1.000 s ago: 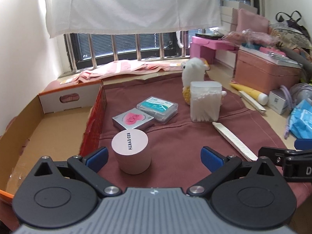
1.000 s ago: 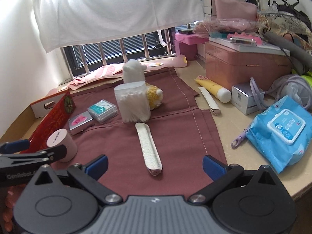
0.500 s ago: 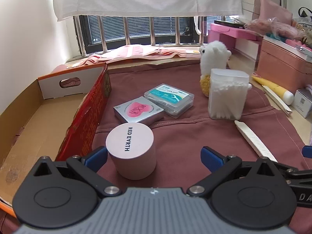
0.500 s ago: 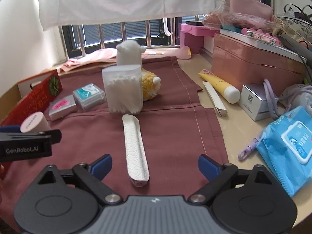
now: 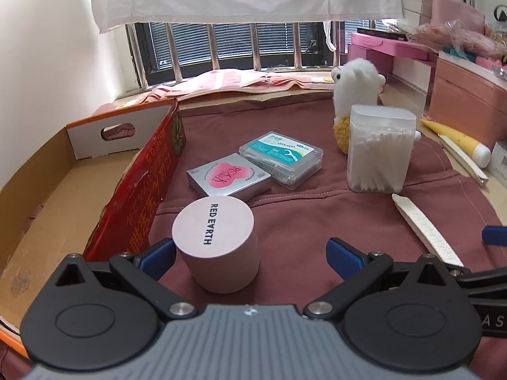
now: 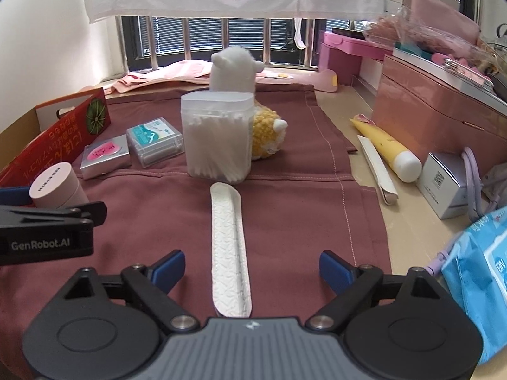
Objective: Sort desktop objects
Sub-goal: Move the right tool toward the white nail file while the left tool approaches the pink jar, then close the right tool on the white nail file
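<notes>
Both grippers angled down toward a maroon cloth [image 6: 285,209] spread over the desk. Left gripper [image 5: 250,255] low over the cloth's near left part, jaws spread wide and not clamped; a pink cylindrical jar [image 5: 218,247] printed RED EARTH stands upright between the blue pads, close against the left pad [image 5: 158,253], clear gap to the right pad; whether the left pad touches the jar cannot be told. Just left of the jar, the red side wall of an open cardboard box [image 5: 139,196]. Right gripper [image 6: 250,269] low over the cloth's near middle, jaws wide but closing; a long white embossed sachet [image 6: 229,250] lies flat between the pads, running straight away from the camera, touched by neither pad. In the right wrist view the left gripper's black finger, marked GenRobot.AI, shows at the left edge beside the jar. Beyond the jar: a silver tin with a pink heart label [image 5: 228,179], then a clear box of floss picks [image 5: 282,158]. Upright clear tub of cotton swabs [image 6: 218,136] just past the sachet's far end, a white and yellow plush alpaca [image 6: 237,72] behind it. Off the cloth to the right: a yellow tube [image 6: 386,148], a blue wipes pack [image 6: 478,272].
</notes>
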Demonstrator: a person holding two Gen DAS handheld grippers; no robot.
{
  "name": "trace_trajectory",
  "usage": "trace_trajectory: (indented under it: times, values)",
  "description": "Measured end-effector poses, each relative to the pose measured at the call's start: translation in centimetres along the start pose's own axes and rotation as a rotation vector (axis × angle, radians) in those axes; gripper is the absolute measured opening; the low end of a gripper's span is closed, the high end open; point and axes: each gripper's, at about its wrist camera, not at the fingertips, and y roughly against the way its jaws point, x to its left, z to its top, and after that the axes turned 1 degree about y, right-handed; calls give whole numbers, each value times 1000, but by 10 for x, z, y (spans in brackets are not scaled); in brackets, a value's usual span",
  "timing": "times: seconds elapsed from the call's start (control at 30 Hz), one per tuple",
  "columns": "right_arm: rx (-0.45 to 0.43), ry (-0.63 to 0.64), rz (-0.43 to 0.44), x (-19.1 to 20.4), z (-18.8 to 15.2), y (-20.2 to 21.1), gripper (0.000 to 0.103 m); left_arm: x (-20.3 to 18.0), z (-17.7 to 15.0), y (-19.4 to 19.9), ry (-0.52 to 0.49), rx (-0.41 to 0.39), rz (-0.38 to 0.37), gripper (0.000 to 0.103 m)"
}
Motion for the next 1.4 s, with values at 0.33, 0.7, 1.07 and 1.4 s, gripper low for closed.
trace_trajectory:
  times: [0.33,0.7,1.07,1.4]
  values:
    - [14,41,9,6,7,-11,75,-2,-2,-10,-17,24,12,103]
    - [14,53,23,9,14,-12,49,-3,2,-20,1,35,25,103]
    - [15,65,40,10,17,-13,27,-3,3,-27,28,26,48,103]
    - [16,83,45,13,20,-13,20,-1,3,-30,54,17,44,103]
